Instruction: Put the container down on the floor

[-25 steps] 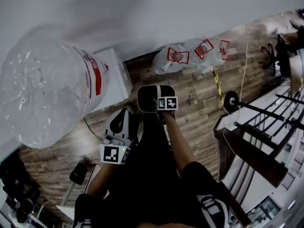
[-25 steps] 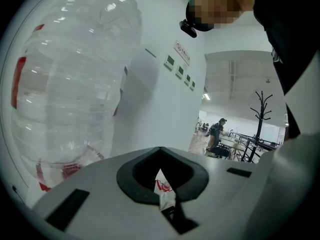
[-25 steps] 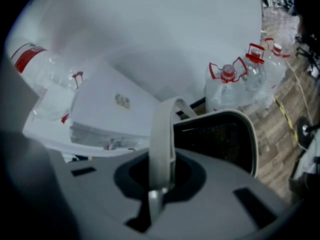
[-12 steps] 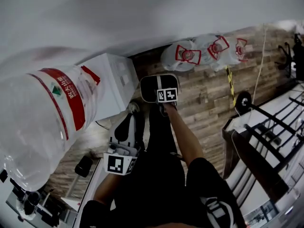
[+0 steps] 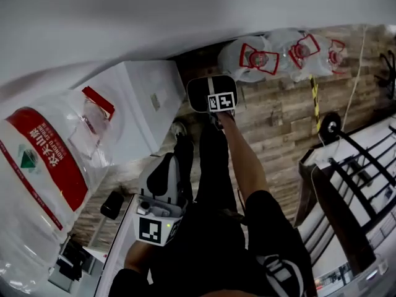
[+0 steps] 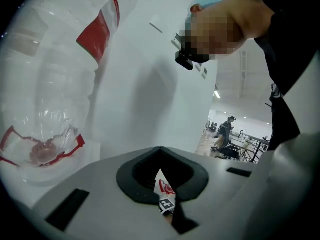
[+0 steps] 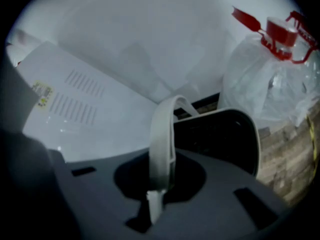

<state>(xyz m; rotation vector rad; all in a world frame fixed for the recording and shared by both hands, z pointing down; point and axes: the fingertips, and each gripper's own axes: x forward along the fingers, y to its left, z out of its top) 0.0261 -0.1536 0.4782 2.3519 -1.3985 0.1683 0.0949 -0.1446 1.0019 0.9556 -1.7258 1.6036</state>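
Since a second ago the big clear bottle (image 5: 43, 184) with the red label has slid from the upper left of the head view down along the left edge. It now fills much more of the frame. The bagged jugs (image 5: 253, 57) have shifted toward the upper right corner, and the left gripper (image 6: 167, 205) has dropped lower in the frame.

Just right of the bottle, a white cabinet (image 5: 145, 104) stands against the pale wall (image 5: 124, 17) at upper centre-left. The plank floor (image 5: 278, 135) spreads across the right of centre, and the person's black-clad legs (image 5: 210, 228) fill the bottom middle. The jugs have red caps and are wrapped in clear bags. They stand in a row on the floor along the wall, well apart from both grippers.

The container (image 5: 199, 93) is black with a white rim. It sits at upper centre of the head view, just right of the cabinet and over the planks; whether its base touches the floor cannot be told. Its white handle (image 7: 161, 134) loops up into the right gripper (image 7: 155, 196), whose jaws are clamped tight on it.

The left gripper is at lower centre of the head view, apart from the container. Its jaws are drawn together with only a sliver between them, and they hold nothing
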